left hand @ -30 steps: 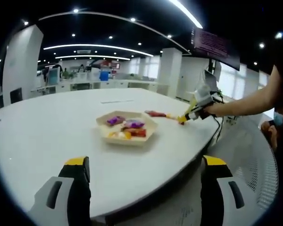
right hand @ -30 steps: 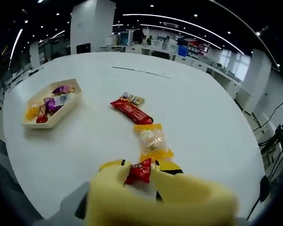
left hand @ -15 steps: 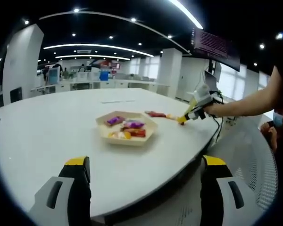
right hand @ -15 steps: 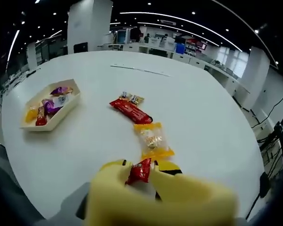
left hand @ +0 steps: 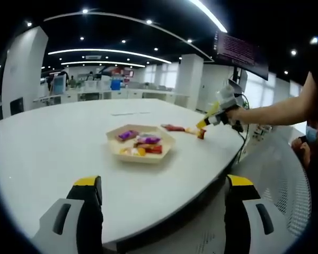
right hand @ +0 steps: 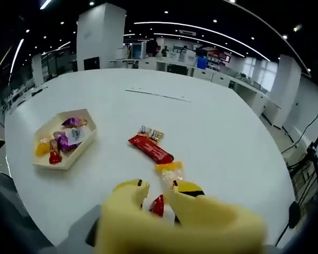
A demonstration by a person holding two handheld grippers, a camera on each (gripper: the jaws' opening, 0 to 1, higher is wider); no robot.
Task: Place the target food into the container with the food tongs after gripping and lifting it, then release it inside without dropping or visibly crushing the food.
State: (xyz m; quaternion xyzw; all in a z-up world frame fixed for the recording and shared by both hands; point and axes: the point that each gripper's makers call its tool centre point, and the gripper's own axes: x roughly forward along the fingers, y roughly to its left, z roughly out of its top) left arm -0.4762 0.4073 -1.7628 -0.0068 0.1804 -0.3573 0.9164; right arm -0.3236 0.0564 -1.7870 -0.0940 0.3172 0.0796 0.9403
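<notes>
In the right gripper view, the right hand-held gripper is pinching a small red candy between its yellow tong tips, the candy hanging clear above the white worktop. Just beyond the tips a clear yellow-edged packet is lying flat, then a long red wrapper with two small sweets at its far end. Off to the left, well apart from these, a shallow tray is holding several wrapped candies — purple, orange and red. In the left gripper view, the left hand-held gripper is standing with its jaws spread wide and nothing between them, near the worktop's edge. Farther on sits the tray, and beyond it, to the right, a person's arm is reaching in with the right hand-held gripper — the candy dangling at its tip.
</notes>
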